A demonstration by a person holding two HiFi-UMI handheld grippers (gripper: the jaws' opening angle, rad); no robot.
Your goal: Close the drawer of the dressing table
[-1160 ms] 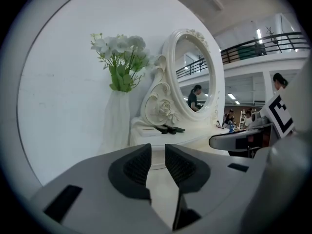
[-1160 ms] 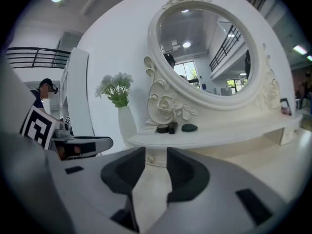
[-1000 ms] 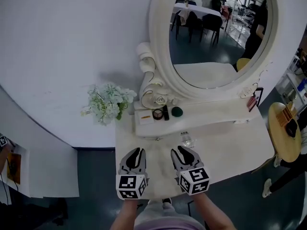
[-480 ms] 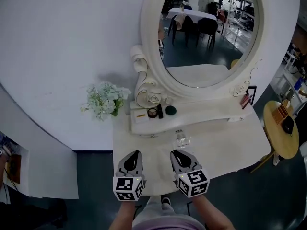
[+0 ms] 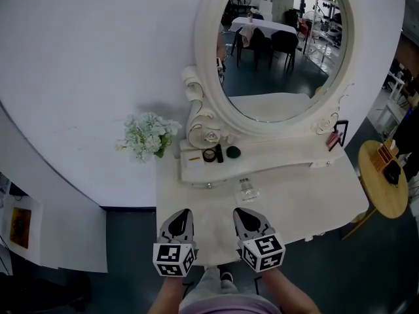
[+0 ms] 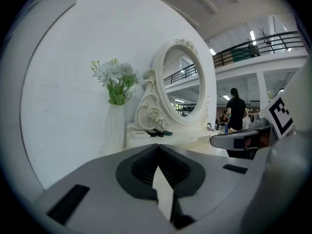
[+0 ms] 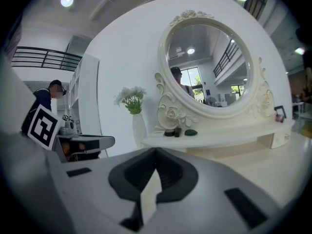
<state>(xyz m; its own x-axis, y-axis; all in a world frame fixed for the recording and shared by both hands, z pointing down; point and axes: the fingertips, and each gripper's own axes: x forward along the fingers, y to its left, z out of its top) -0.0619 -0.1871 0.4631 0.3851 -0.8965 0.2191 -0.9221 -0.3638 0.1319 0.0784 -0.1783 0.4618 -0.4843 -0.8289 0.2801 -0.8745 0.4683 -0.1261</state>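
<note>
The white dressing table (image 5: pixel 308 198) stands against the wall under an oval mirror (image 5: pixel 278 51). Its raised shelf has a small drawer (image 5: pixel 208 180) at the left end with a round knob; the drawer front looks flush with the shelf. My left gripper (image 5: pixel 181 212) and right gripper (image 5: pixel 241 212) hover side by side over the table's near edge, short of the drawer. Both point at the shelf. In the left gripper view the left gripper (image 6: pixel 158 148) has its jaws meeting with nothing between them. The right gripper (image 7: pixel 155 153) in the right gripper view is the same.
A clear glass bottle (image 5: pixel 247 190) stands on the tabletop just ahead of the right gripper. Small cosmetics (image 5: pixel 219 154) lie on the shelf. White flowers in a vase (image 5: pixel 149 136) stand left of the table. A round wooden side table (image 5: pixel 381 190) is at the right.
Both grippers' jaws have closed from slightly apart. Both grippers have drawn back a little from the shelf toward the table's near edge.
</note>
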